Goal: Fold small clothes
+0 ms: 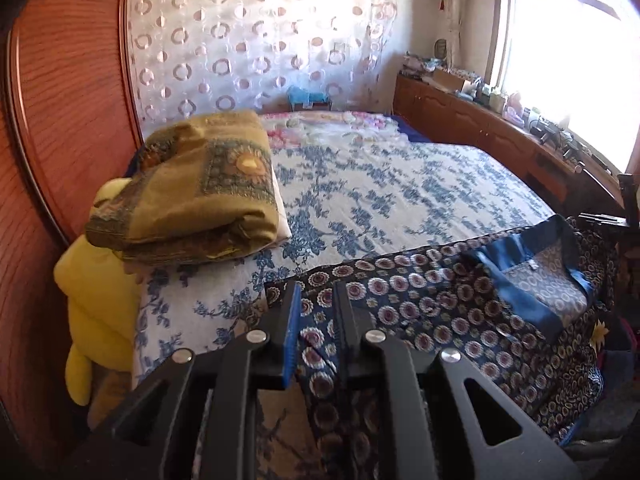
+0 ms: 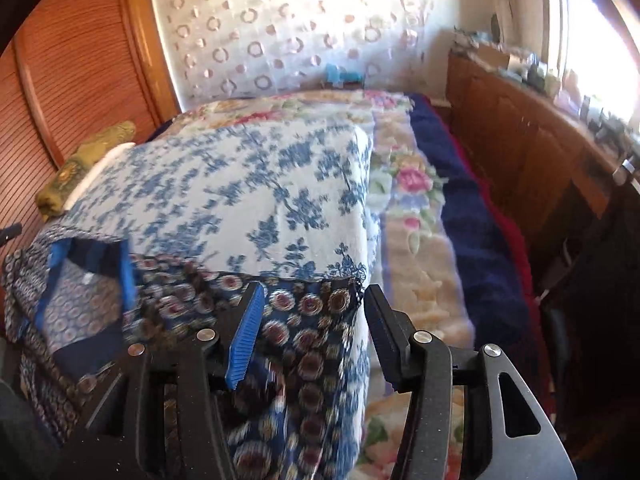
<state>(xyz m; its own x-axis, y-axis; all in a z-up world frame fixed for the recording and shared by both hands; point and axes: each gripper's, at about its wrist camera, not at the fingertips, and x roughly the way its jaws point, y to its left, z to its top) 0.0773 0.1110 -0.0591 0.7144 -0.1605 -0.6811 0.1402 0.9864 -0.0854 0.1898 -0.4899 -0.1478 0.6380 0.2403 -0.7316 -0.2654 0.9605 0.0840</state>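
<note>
One patterned garment (image 1: 420,300), one folded ochre blanket (image 1: 192,196), one yellow pillow (image 1: 96,300), two claws (image 1: 316,292) (image 2: 312,300).

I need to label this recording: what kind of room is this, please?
Most likely a home bedroom: a bed with a blue floral cover, a folded blanket against the wooden headboard, and a curtained window wall.

Folded olive blanket (image 1: 188,188) on blue-floral bedspread (image 1: 380,196), yellow pillow (image 1: 96,304) beneath; cluttered wooden cabinet (image 1: 480,128) under window.
</note>
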